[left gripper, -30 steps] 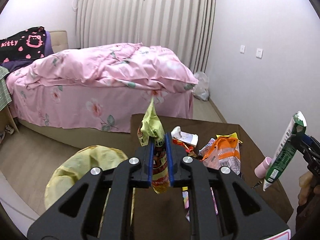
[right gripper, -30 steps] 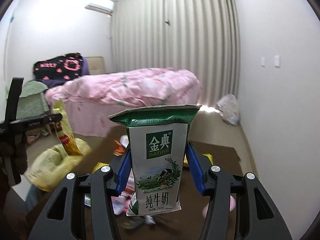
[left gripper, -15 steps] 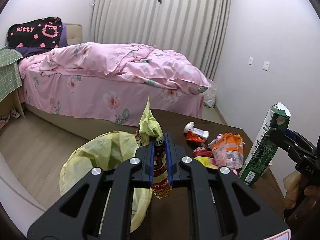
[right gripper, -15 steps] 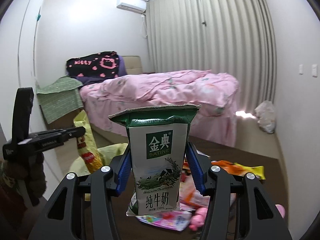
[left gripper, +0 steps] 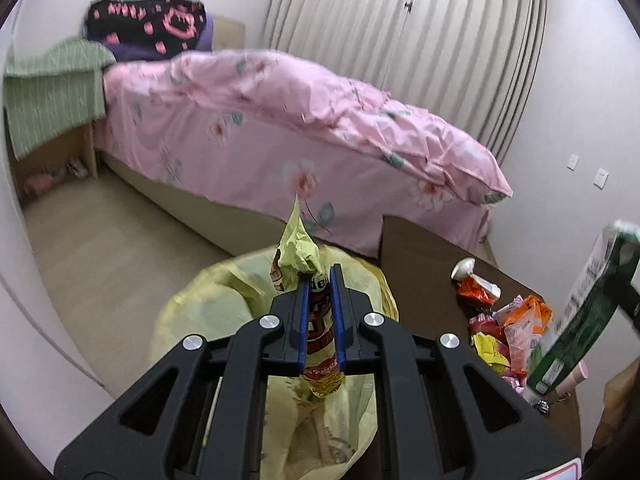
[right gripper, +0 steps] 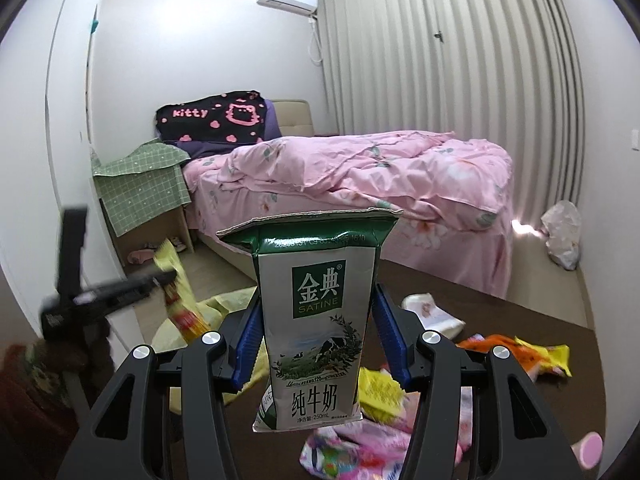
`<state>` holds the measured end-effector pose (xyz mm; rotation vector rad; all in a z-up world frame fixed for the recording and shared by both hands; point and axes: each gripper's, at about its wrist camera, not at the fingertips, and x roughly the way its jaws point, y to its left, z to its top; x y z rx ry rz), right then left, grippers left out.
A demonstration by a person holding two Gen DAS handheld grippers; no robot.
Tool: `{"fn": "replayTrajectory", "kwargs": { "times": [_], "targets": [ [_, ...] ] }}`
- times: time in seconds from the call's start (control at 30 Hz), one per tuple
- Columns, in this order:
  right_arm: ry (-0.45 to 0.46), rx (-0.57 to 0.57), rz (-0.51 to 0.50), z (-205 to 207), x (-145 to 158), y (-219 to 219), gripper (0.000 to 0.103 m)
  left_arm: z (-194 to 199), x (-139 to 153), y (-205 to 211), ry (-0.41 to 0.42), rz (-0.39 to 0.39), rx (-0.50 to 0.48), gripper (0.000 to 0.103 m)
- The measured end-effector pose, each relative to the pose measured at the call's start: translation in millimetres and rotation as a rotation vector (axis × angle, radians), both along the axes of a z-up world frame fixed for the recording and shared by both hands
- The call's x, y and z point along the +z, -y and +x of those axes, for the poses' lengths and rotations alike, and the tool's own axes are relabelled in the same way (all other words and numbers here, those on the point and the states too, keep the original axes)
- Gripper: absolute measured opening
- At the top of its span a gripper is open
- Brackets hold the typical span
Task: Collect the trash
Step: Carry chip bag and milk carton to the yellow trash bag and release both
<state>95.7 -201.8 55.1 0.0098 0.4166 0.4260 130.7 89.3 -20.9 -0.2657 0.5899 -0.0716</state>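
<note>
Left wrist view, fingers clamped on snack wrapper, right fingers gripping milk carton, littered brown table, pink bed

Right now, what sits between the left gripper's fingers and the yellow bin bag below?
Only the crumpled yellow-and-red snack wrapper pinched in the left gripper; its tail hangs over the open yellow plastic bin bag. Otherwise that gap is bare, seen in the left wrist view.

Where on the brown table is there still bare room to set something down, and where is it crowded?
The brown table is bare along its far edge toward the pink bed and behind the white wrapper. The near part is crowded with snack wrappers.
</note>
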Motion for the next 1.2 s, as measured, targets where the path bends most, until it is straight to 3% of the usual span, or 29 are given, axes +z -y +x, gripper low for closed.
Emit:
{"fn": "replayTrajectory", "kwargs": {
  "times": [0.1, 0.2, 0.33, 0.5, 0.63, 0.73, 0.83, 1.07, 1.1, 1.13, 1.2],
  "targets": [
    [0.016, 0.039, 0.019, 17.7, 3.2, -10.6, 0.049, 18.1, -28.6, 2.0, -0.078, 0.034, 0.039, 0.01],
    [0.02, 0.107, 0.047, 44.9, 2.5, -29.4, 0.049, 26.4, -54.9, 0.1, -0.175, 0.157, 0.129, 0.009],
    [-0.037, 0.223, 0.081, 87.3, -13.9, -65.9, 0.049, 22.5, -78.3, -14.0, -0.242, 0.228, 0.214, 0.01],
    [-0.192, 0.32, 0.112, 134.3, -54.6, -114.6, 0.049, 13.2, -82.0, -25.5, -0.232, 0.187, 0.207, 0.01],
    [-0.268, 0.35, 0.002, 146.4, -84.6, -141.4, 0.049, 6.6, -71.1, -27.3, -0.184, 0.082, 0.162, 0.009],
    [-0.295, 0.343, -0.065, 144.4, -102.2, -145.3, 0.049, 3.8, -62.6, -24.5, -0.145, 0.041, 0.127, 0.009],
    [-0.33, 0.323, -0.067, 141.0, -113.7, -136.6, 0.049, 3.4, -59.0, -22.5, -0.131, 0.014, 0.111, 0.009],
    [-0.318, 0.311, -0.081, 131.9, -112.3, -138.5, 0.05, 5.4, -51.7, -22.8, -0.12, -0.039, 0.076, 0.009],
    [-0.322, 0.314, -0.076, 131.0, -111.4, -138.7, 0.05, 3.7, -48.7, -24.1, -0.111, -0.051, 0.075, 0.015],
    [-0.329, 0.321, -0.064, 130.9, -110.4, -138.1, 0.05, 2.4, -45.7, -26.2, -0.106, -0.062, 0.078, 0.028],
    [-0.345, 0.335, -0.04, 130.0, -108.8, -134.0, 0.056, -1.7, -38.9, -31.3, -0.091, -0.081, 0.106, 0.043]
  ]
}}
